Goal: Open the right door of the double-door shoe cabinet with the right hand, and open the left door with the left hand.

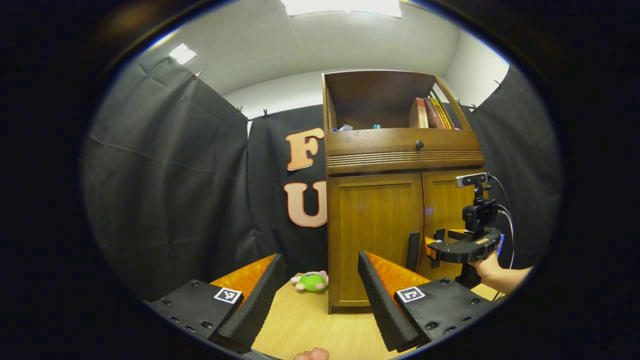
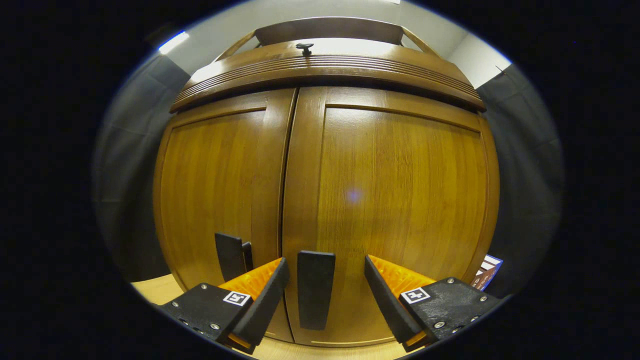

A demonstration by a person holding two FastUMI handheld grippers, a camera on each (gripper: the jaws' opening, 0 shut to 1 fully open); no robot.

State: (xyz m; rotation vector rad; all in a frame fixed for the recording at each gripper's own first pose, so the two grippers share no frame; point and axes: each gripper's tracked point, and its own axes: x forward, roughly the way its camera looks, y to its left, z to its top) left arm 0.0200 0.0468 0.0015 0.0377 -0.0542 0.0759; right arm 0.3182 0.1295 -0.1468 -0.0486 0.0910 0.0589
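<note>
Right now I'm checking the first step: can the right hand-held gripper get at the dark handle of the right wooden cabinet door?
Probably yes: the right hand-held gripper is open, the dark handle stands between its fingers, and nothing blocks it.

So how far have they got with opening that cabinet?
Nothing is open yet: both doors sit closed. The right tool is open, with the right door's handle between its fingers, ungripped. The left tool is open, back from the left door. Both pulls remain.
</note>
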